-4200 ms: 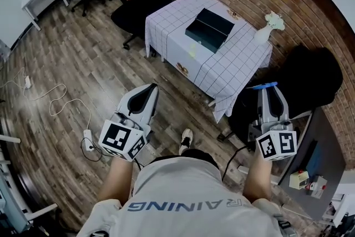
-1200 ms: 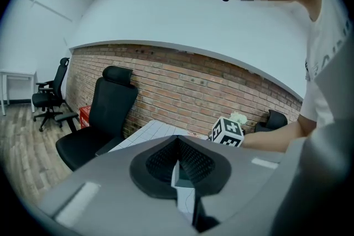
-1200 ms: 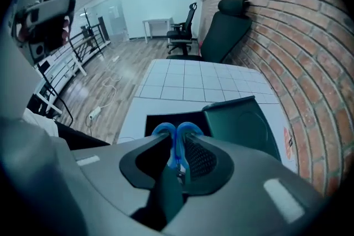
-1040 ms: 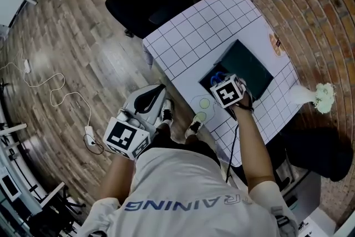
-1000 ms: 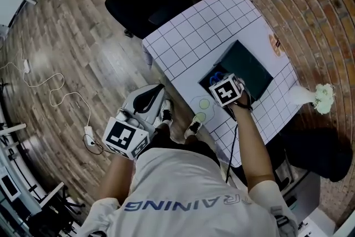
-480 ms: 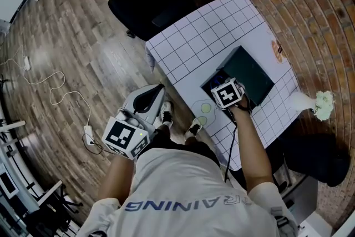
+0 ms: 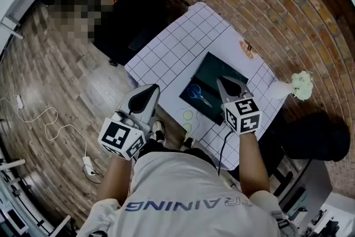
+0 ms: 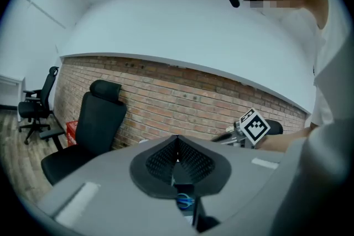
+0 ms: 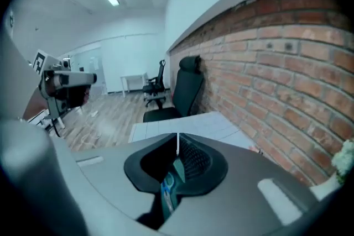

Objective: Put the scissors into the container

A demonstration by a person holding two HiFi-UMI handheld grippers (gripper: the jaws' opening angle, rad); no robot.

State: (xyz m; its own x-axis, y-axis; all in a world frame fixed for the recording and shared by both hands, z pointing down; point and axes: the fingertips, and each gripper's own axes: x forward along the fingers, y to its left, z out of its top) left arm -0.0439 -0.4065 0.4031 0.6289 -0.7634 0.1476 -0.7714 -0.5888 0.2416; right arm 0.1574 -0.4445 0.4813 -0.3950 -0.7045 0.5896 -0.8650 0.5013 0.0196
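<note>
Both empty | scissors (image 7: 198,94) are lying in container (image 7: 223,66) along its near wall, left of right gripper (image 7: 226,85), jaws closing | left gripper (image 7: 148,94) clamped together.

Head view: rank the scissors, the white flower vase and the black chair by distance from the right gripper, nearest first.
The right gripper, its jaws closing with nothing between them, hovers over the container.
1. Scissors: in the container, just to the gripper's left.
2. Vase: on the table, at its right edge.
3. Black chair: beyond the table, far upper left.
</note>
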